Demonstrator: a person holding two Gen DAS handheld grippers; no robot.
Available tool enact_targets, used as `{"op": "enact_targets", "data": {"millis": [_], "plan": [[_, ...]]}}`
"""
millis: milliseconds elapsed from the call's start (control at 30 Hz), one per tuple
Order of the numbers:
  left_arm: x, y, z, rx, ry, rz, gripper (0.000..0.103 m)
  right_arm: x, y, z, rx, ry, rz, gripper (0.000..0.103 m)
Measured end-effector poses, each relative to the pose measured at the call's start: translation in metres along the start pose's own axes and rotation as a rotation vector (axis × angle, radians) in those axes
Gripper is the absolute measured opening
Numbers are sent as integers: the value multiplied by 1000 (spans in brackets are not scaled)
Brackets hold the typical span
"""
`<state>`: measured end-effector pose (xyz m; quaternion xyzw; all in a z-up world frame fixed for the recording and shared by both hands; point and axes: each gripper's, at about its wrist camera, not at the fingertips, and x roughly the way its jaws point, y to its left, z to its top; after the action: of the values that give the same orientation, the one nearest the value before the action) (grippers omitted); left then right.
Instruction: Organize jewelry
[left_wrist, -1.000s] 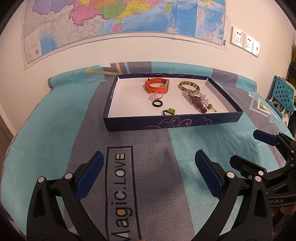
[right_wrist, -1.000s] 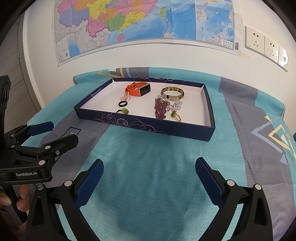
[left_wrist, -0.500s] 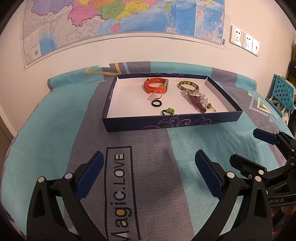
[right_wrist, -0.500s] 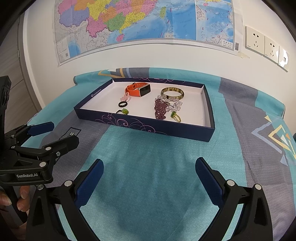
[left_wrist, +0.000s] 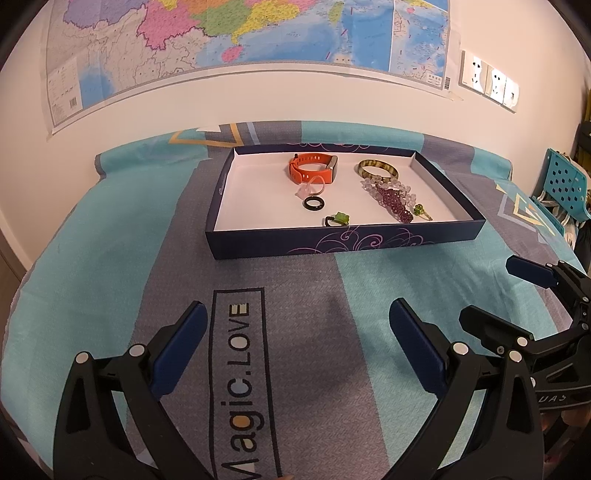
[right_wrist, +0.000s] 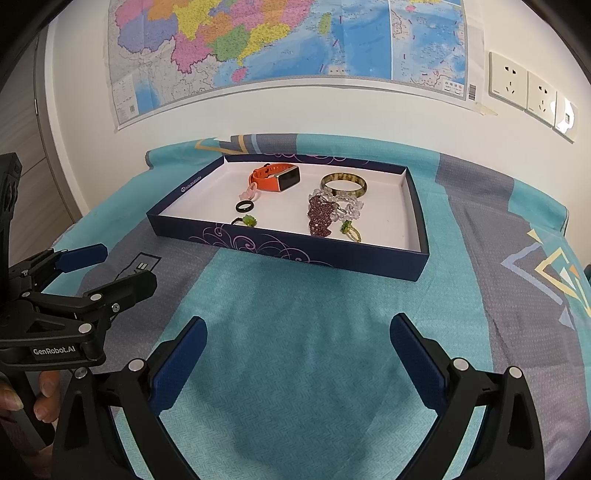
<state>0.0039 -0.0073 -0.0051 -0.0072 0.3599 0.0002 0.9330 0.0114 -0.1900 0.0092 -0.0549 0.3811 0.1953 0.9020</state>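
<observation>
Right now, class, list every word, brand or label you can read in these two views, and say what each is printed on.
"Magic.LOVE": on the bedspread.
"GenRobot.AI": on the left gripper, seen from the right wrist view.
"UAS": partial lettering on the right gripper, the rest cut off.
Wall map labels: too small to read.
Tray rim logo: too blurred to read.

Tray centre frame on bedspread; watch at tray's back, bangle right of it, rings in front, map above.
</observation>
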Motion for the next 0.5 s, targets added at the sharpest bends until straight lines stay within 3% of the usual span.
{"op": "enact_targets", "data": {"millis": [500], "plan": [[1, 0, -1, 3, 1, 0, 97, 0, 0, 0, 5, 1, 2, 96]]}}
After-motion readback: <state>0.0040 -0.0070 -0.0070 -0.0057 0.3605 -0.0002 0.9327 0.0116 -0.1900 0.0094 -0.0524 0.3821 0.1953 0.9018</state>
